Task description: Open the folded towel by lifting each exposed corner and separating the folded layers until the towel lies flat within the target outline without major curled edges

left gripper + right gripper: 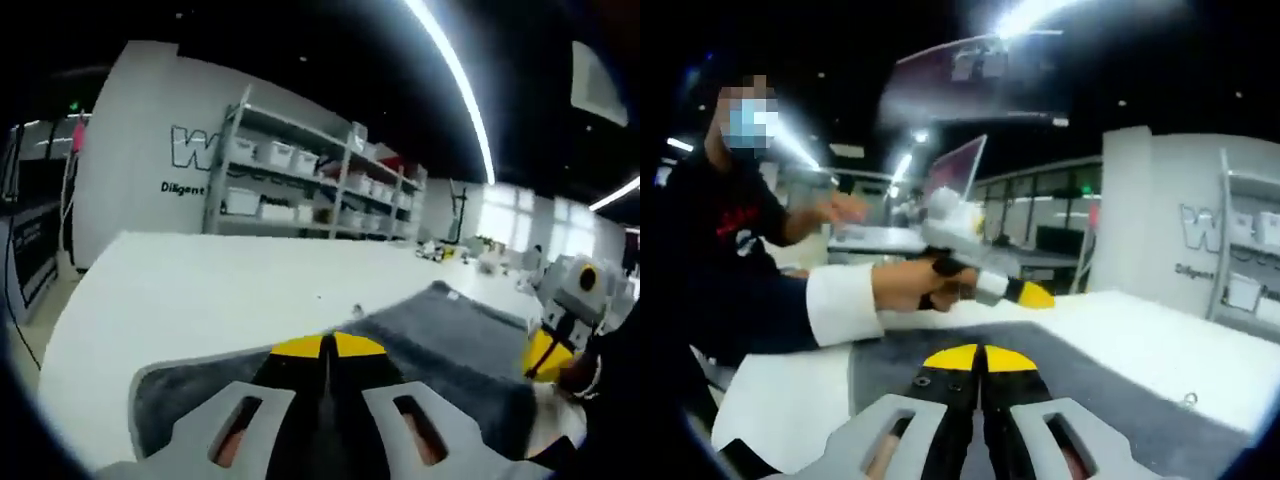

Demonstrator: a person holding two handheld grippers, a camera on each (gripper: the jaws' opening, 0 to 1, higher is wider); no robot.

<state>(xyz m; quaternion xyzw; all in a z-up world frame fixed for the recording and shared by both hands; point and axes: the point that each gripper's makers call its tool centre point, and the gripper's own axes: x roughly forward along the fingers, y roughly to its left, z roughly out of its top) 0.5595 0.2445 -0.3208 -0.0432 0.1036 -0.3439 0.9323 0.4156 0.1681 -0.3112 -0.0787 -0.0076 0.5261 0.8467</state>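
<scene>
Across the right gripper view, a person's hand (pixel 915 285) with a white cuff reaches in from the left, gripping the left tongs (pixel 1025 293) level above the counter (pixel 1160 345); the right tongs (pixel 555 345) enter the left gripper view from the right, low over the towel's edge. The dark grey towel (pixel 450 345) lies spread on the white counter beneath both tools, one corner with a small tag pointing away. Both sets of tongs are pressed together, yellow tips meeting, and whether either pinches the towel cannot be determined.
</scene>
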